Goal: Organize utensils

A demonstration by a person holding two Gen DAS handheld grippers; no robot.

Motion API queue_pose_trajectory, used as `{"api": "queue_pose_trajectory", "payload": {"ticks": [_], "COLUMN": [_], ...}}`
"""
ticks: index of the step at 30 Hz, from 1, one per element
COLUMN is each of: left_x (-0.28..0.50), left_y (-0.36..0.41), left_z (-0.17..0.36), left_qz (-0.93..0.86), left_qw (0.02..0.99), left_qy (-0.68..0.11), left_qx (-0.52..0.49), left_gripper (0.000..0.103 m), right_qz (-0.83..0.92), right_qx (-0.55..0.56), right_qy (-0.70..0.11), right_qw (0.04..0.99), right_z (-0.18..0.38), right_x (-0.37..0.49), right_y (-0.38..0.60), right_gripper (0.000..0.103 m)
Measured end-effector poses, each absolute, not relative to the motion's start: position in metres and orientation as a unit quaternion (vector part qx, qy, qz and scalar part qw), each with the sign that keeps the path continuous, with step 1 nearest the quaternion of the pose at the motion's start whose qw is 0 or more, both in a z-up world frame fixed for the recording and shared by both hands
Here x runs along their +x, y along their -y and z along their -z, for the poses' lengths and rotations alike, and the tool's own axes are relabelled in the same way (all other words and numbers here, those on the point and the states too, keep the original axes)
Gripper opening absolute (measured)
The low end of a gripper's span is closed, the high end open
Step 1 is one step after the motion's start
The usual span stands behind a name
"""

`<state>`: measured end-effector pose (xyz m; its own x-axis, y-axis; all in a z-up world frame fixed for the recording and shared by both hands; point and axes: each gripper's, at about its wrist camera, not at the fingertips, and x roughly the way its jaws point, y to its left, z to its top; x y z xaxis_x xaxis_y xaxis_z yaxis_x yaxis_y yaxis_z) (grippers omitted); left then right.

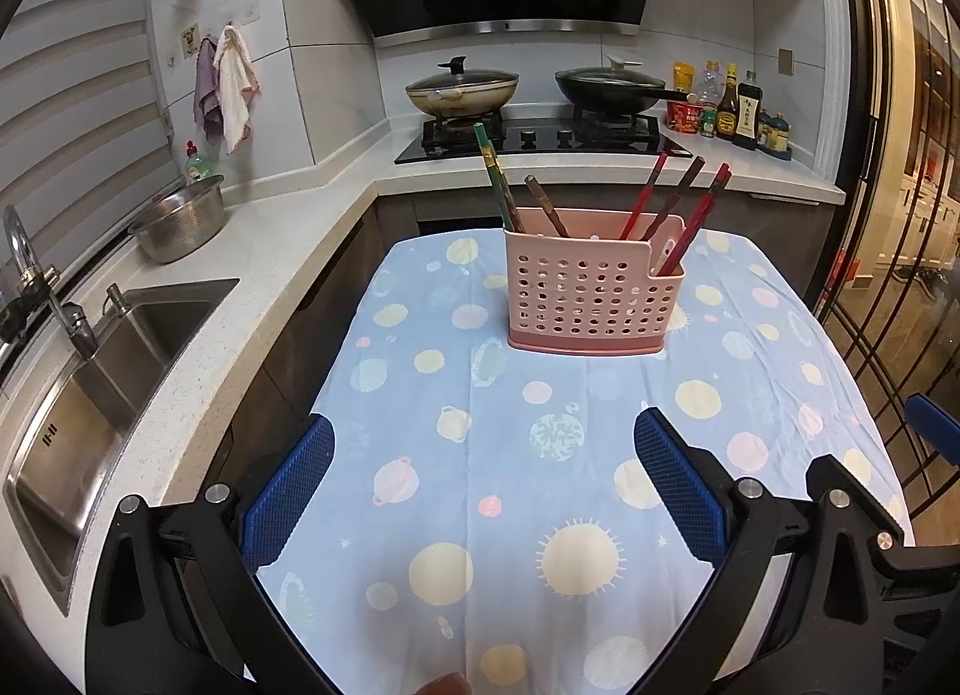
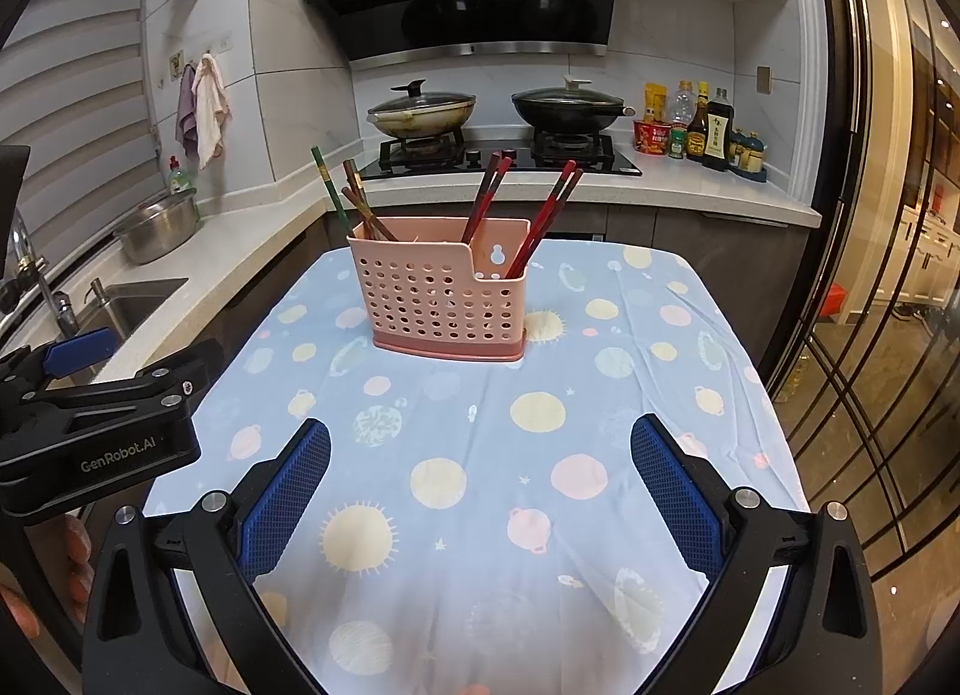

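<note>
A pink perforated utensil holder (image 1: 591,290) (image 2: 441,299) stands upright at the far part of a table covered with a light blue planet-print cloth (image 1: 480,485) (image 2: 480,455). Green and brown chopsticks (image 1: 498,182) (image 2: 354,197) lean in its left side. Red and dark chopsticks (image 1: 678,203) (image 2: 528,209) lean in its right side and its low front pocket. My left gripper (image 1: 483,443) is open and empty above the near cloth. My right gripper (image 2: 480,449) is open and empty too. The left gripper body (image 2: 90,425) shows at the left of the right wrist view.
A counter with a steel sink (image 1: 90,395) and a metal colander bowl (image 1: 180,221) runs along the left. A stove with two lidded pans (image 1: 462,89) and sauce bottles (image 1: 732,107) is behind the table. A glass door with dark grid (image 1: 900,275) is on the right.
</note>
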<state>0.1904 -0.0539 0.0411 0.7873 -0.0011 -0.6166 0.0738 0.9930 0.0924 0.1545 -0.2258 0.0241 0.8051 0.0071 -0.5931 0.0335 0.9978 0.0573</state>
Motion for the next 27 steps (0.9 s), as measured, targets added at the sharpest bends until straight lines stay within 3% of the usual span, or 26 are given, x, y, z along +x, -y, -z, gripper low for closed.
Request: {"api": "queue_pose_trajectory", "payload": {"ticks": [27], "left_x": [0.1877], "left_y": [0.0560], "left_z": [-0.0366], "left_qz": [0.024], "left_qw": [0.942], "left_qy": [-0.330], "left_qx": [0.051], "left_gripper": [0.096], "right_qz": [0.006], "right_qx": [0.030], "right_qy": [-0.314], "right_qw": [0.949], "right_z": [-0.0240], "right_x": [0.1549], "right_y": [0.2252], "right_gripper": [0.096]}}
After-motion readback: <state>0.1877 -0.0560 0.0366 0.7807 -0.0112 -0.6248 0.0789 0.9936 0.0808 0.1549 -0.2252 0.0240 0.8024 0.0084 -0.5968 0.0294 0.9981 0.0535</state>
